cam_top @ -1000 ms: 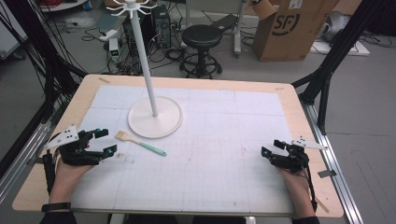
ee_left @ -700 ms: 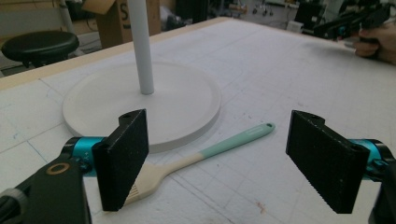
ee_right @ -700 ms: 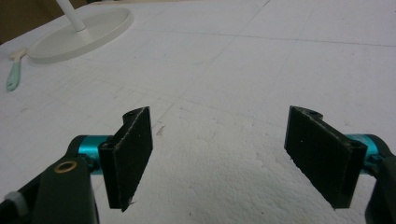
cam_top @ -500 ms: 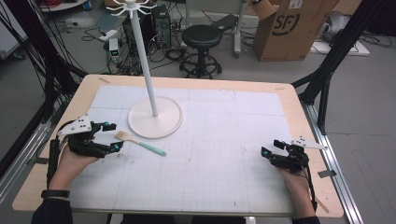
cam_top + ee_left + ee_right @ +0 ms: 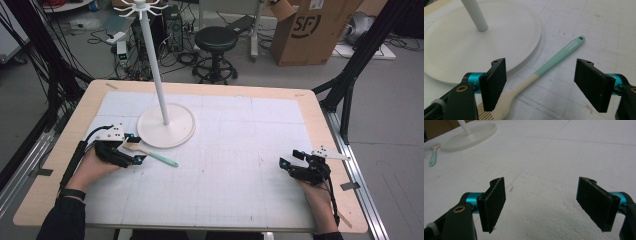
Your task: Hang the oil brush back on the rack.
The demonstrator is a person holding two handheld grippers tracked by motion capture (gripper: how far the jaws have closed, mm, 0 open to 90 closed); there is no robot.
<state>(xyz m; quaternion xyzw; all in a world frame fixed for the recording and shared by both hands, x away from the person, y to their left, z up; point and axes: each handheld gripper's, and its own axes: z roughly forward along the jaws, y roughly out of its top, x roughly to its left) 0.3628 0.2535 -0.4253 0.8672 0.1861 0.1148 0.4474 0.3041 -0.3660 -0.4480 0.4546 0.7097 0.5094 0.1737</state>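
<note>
Worktop [image 5: 210, 200], wide and pale, gridded white across the middle. White stand [image 5: 166, 132] at the left, tall pole on a round base, unmoved since the earlier frames. Right gripper [image 5: 289, 162] resting near the right edge as before, fingers [image 5: 495, 203] spread over bare sheet. Left gripper [image 5: 136, 148] shifted away from the near left edge toward the stand; fingers [image 5: 494, 82] spread, just been closing a little, brush between them but untouched. Brush [image 5: 544, 69], mint handle and cream head, lying flat just beside the stand's base, same spot as earlier.
</note>
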